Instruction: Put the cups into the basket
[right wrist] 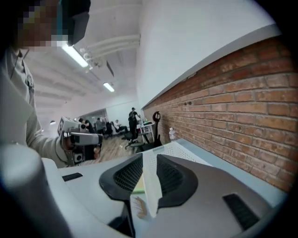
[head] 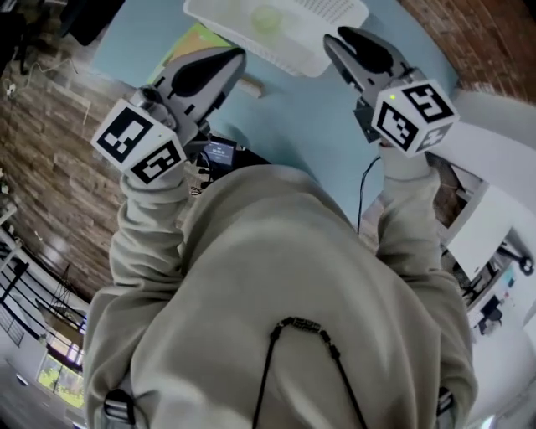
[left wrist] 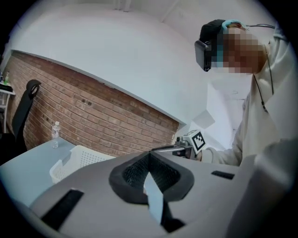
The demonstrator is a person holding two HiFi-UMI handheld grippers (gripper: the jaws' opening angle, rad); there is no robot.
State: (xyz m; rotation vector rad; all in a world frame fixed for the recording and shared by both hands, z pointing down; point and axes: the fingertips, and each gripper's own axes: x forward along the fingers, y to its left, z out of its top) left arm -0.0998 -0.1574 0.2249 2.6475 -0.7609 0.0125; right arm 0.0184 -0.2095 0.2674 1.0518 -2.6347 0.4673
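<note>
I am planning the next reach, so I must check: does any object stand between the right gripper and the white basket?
Nothing visible does. In the head view the right gripper shows right at the edge of the white basket, with no object between. A small tan object lies on the blue table, further left.

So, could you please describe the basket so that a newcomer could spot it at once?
Find the pale blue table beside the brick wall. On its far part sits the basket: wide, white, with perforated sides and a green cup inside, unlike the small clear bottle on the same table.
</note>
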